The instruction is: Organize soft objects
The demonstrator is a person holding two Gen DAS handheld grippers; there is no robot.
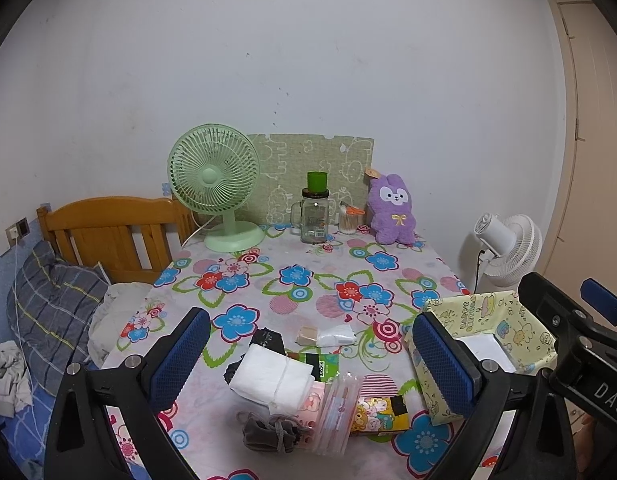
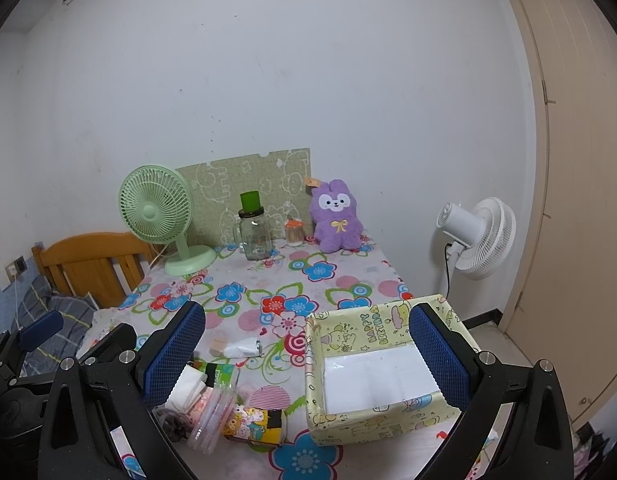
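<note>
At table's near edge, both grippers hover w/ jaws spread wide, nothing held: left gripper (image 1: 310,354) over a pile of soft items, right gripper (image 2: 306,354) over the yellow box (image 2: 388,412). Pile: grey drawstring pouch (image 1: 268,434) nearest, white folded cloth (image 1: 274,378) just behind, pink packet (image 1: 336,412) & cartoon pack (image 1: 378,414) beside it. White paper lies in the box. Mid-table: small white bag (image 1: 328,336). Far end by wall: green fan (image 1: 216,184), glass jar (image 1: 314,216), purple plush bunny (image 1: 390,208)
</note>
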